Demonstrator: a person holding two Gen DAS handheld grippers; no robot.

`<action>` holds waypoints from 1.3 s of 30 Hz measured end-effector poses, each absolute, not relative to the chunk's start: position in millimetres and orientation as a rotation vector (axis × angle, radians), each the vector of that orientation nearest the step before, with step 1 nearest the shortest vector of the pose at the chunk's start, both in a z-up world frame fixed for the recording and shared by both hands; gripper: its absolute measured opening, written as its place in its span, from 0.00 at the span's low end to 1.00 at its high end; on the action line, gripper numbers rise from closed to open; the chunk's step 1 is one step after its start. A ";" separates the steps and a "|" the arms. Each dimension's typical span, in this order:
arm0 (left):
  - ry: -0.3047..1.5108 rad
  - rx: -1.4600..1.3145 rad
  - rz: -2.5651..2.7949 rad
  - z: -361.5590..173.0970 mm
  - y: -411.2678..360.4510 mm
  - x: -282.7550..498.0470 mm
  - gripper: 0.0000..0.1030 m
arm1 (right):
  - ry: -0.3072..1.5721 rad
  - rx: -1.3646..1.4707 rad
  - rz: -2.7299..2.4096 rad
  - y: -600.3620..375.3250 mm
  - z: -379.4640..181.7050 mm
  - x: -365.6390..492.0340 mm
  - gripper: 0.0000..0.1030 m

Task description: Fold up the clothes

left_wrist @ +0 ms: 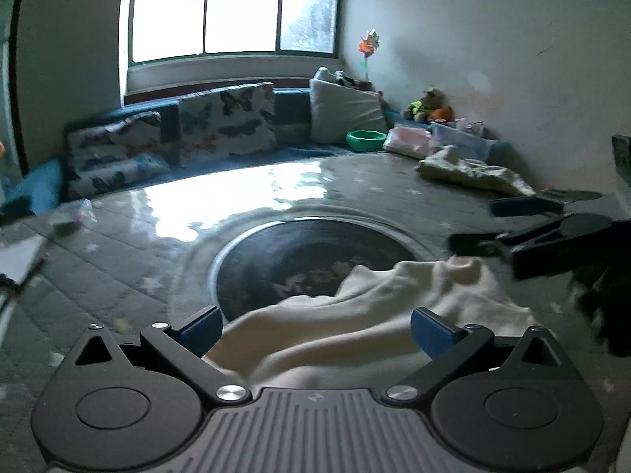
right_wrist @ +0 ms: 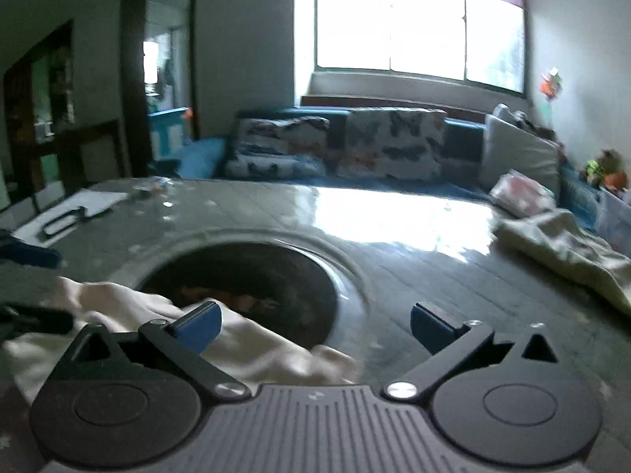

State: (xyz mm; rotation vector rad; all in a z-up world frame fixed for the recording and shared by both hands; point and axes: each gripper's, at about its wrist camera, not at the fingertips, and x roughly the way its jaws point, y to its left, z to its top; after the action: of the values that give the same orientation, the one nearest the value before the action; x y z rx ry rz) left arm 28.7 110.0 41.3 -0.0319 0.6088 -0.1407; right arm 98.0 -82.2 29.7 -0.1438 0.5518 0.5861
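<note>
Cream cloth, soft and rumpled, is the garment (left_wrist: 355, 315) in hand; it lies bunched on the glossy grey surface (left_wrist: 138, 260), partly over the rim of a dark round inset (left_wrist: 299, 252) at the middle.

Left to right:
- Far left on the surface: white sheet (right_wrist: 79, 205) with a dark loop on it. Not task-related.
- Left tool (left_wrist: 315, 325): blue pads spread wide, nothing pinched. Cream cloth runs up between the jaws and under the tool body; whether a pad touches it, cannot tell.
- Cream garment: creased, no clean fold line visible. One thick ridge runs across toward the right.
- Right tool (right_wrist: 315, 325): jaws wide apart, holding nothing. Left pad sits over the garment's edge; right pad is over bare surface. In the left view this tool shows as dark arms just beside the garment's right end.
- Far right: a second pale, patterned garment (left_wrist: 473, 173), heaped loosely, well apart from the cream one, near the wall.
- Behind: sofa with butterfly cushions (left_wrist: 224, 118), window.

Judgement: both tools hover over the cream piece, ungripped. Fits either reaching for a hold or just letting go; frames are motion-blurred. Any next hold calls for an edge or corner, not the bunched middle, and for keeping cloth clear of the inset.
</note>
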 end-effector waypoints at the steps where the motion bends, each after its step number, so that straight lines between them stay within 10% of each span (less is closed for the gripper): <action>1: 0.621 -0.041 -0.152 40.4 109.0 31.8 1.00 | 0.547 -0.142 0.602 -77.8 30.7 97.4 1.00; 39: 0.698 -0.222 0.029 15.8 146.1 78.7 1.00 | 0.704 -0.044 0.606 -49.8 0.1 138.8 1.00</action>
State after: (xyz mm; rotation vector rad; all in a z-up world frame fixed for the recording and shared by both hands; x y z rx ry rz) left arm 78.7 146.1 15.8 -0.2224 0.6984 0.0288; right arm 138.8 -49.8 0.1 -0.0436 0.7044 0.6056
